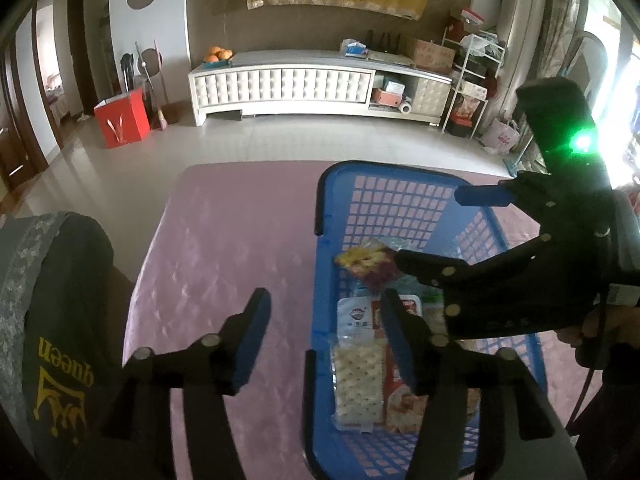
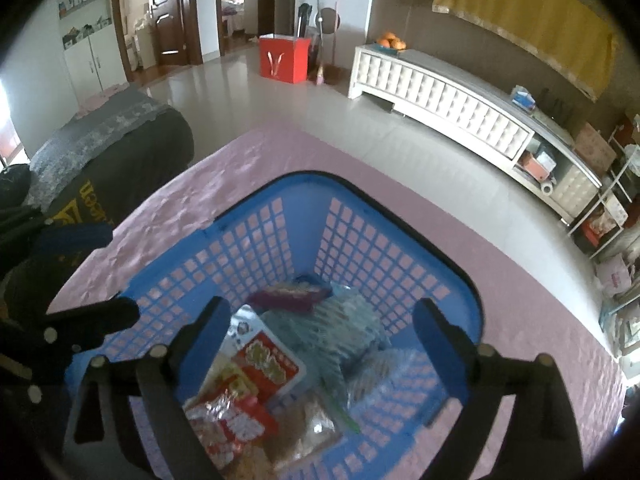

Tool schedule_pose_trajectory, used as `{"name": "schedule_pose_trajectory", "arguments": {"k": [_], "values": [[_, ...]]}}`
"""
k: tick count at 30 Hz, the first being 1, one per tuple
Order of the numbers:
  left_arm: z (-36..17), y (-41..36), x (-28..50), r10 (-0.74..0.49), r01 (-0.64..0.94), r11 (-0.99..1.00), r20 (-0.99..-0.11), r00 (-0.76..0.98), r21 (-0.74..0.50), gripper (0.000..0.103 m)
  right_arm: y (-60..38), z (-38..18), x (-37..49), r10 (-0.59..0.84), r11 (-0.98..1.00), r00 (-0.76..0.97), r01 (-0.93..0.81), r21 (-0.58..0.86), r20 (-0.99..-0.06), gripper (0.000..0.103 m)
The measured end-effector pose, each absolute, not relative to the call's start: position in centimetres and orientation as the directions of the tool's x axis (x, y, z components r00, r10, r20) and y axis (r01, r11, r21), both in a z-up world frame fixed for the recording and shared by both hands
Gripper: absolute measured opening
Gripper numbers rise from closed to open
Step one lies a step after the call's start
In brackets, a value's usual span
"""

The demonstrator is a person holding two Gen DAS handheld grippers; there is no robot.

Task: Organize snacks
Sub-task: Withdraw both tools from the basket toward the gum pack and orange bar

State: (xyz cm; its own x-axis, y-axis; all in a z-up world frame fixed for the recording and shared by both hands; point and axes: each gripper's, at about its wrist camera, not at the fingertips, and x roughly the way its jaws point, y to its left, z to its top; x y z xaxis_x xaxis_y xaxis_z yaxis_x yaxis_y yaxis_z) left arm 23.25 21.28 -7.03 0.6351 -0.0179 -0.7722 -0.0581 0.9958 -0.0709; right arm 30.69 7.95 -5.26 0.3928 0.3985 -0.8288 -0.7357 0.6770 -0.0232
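A blue plastic basket (image 1: 320, 272) stands on the pink tablecloth (image 1: 224, 240); it also shows in the right wrist view (image 2: 280, 208). Several snack packs lie in it: a white cracker pack (image 1: 356, 384), a red-and-white pack (image 2: 268, 364) and a purple-and-yellow pack (image 1: 368, 264), which also shows in the right wrist view (image 2: 288, 294). My left gripper (image 1: 326, 320) is open and empty over the basket's left wall. My right gripper (image 2: 320, 328) is open and empty above the basket; in the left wrist view (image 1: 428, 232) it reaches in from the right.
A dark garment with yellow print (image 1: 60, 340) lies at the table's left edge. Beyond the table are a tiled floor, a white low cabinet (image 1: 320, 84), a red box (image 1: 122, 118) and a cluttered rack (image 1: 472, 80) at the right.
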Motion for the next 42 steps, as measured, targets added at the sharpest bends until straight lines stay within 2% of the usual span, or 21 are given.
{"name": "schedule_pose_trajectory", "arguments": {"k": [13,22,29,34,42], "values": [[-2.4,15.9,20.7,-0.014,-0.026,0.999,-0.716,0.698,-0.044,0.061,-1.0,1.8,26.4,0.431,0.733,0.486,-0.680,-0.020,-0.760,0.095],[0.8,10.2,20.0,-0.029,0.020,1.000,-0.676,0.737,-0.022,0.062,-7.9,4.4,24.3,0.436,0.780,0.543,-0.626,0.001,-0.718,0.095],[1.5,4.2,20.7,-0.076,0.102,0.995,-0.662,0.746,0.000,0.062,-13.5,4.8,23.7,0.393,0.835,0.601,-0.551,-0.004,-0.696,0.095],[1.0,0.1,21.8,-0.115,0.168,0.986,-0.668,0.735,0.015,0.062,-17.7,3.6,24.1,0.365,0.863,0.592,-0.505,0.023,-0.718,0.099],[-1.8,-6.9,25.0,-0.197,0.265,0.964,-0.725,0.660,-0.020,0.062,-24.3,1.4,26.0,0.301,0.920,0.590,-0.387,0.065,-0.749,0.101]]}}
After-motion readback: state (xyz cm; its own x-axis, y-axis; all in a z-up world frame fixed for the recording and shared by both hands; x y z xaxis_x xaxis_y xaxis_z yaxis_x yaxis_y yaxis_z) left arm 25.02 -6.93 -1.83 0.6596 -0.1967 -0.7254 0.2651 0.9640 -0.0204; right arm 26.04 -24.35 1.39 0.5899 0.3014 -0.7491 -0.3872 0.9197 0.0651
